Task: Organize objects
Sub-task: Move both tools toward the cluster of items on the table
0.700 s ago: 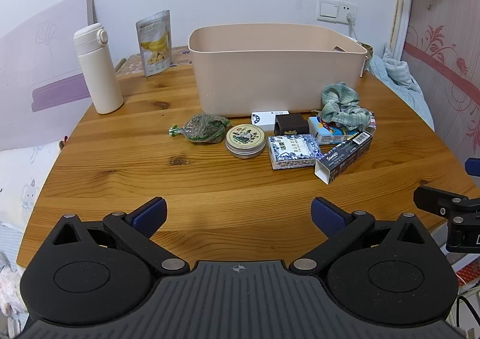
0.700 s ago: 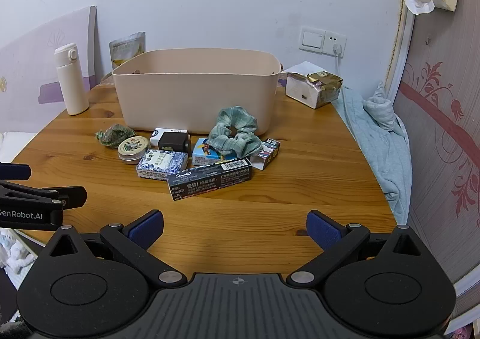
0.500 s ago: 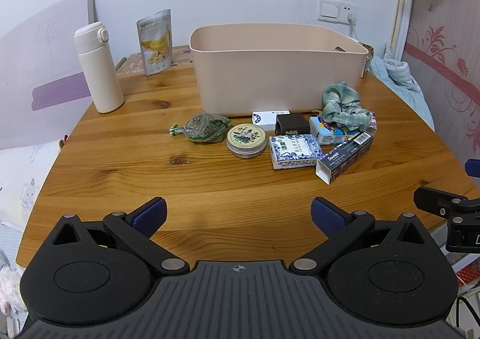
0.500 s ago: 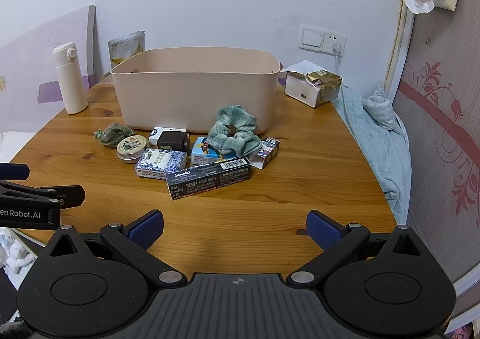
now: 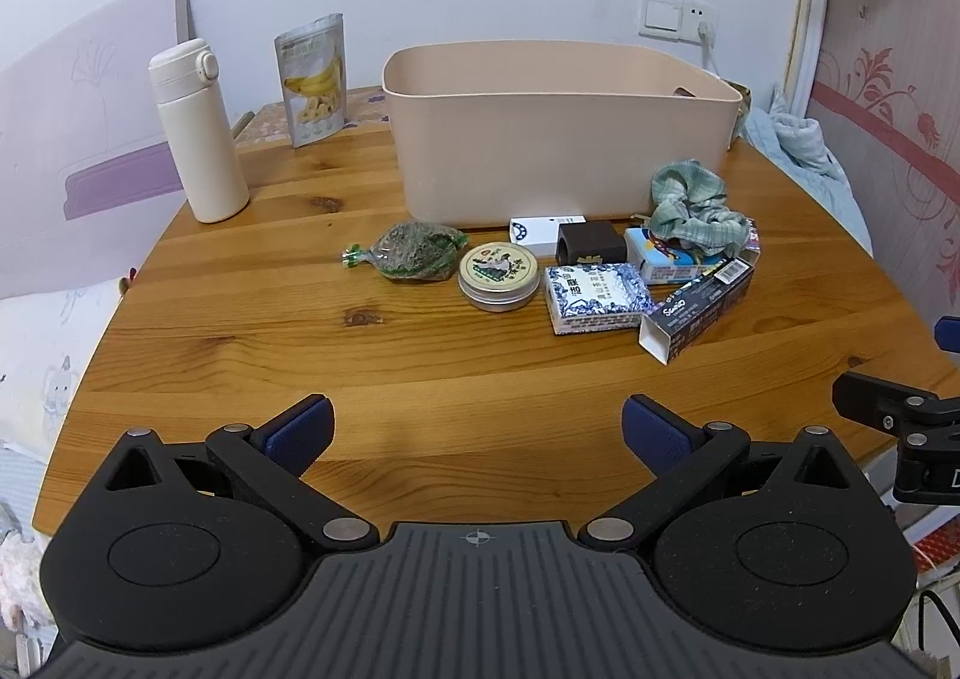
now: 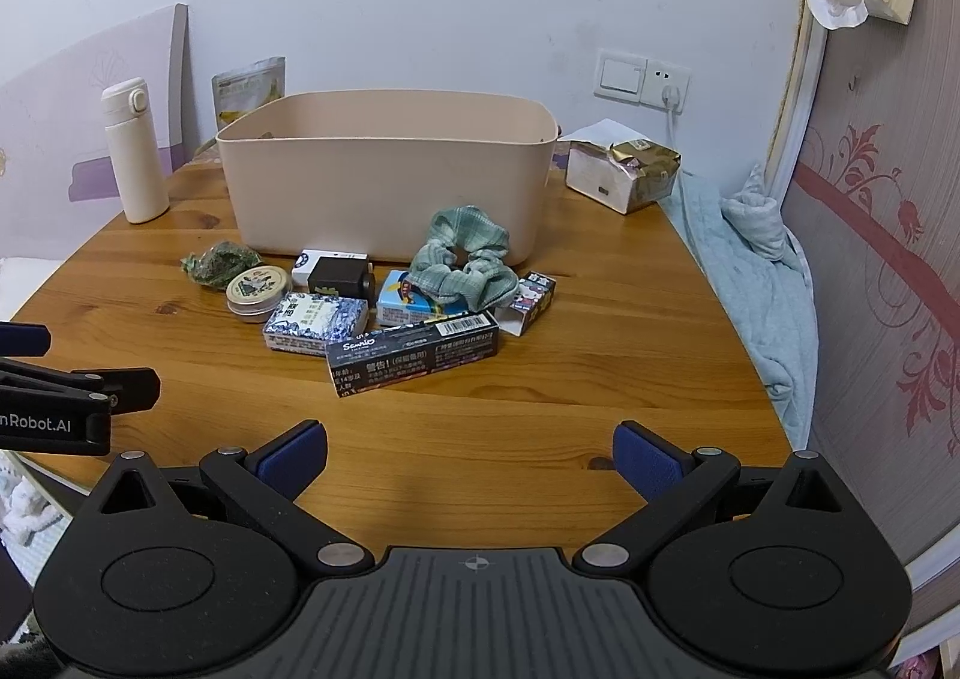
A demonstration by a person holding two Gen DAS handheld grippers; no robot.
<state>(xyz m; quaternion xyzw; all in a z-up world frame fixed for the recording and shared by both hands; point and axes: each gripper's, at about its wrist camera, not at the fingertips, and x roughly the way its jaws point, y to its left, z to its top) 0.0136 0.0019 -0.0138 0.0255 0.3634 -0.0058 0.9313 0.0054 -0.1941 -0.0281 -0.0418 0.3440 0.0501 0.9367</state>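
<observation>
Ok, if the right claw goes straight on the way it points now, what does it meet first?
Probably bare wooden table just ahead of the open right claw, since it tilts downward. If it clears the wood, the long black carton lies next in line, though depth is hard to judge.

both wrist views edged slightly nearer the beige bin and the clutter before it
</observation>
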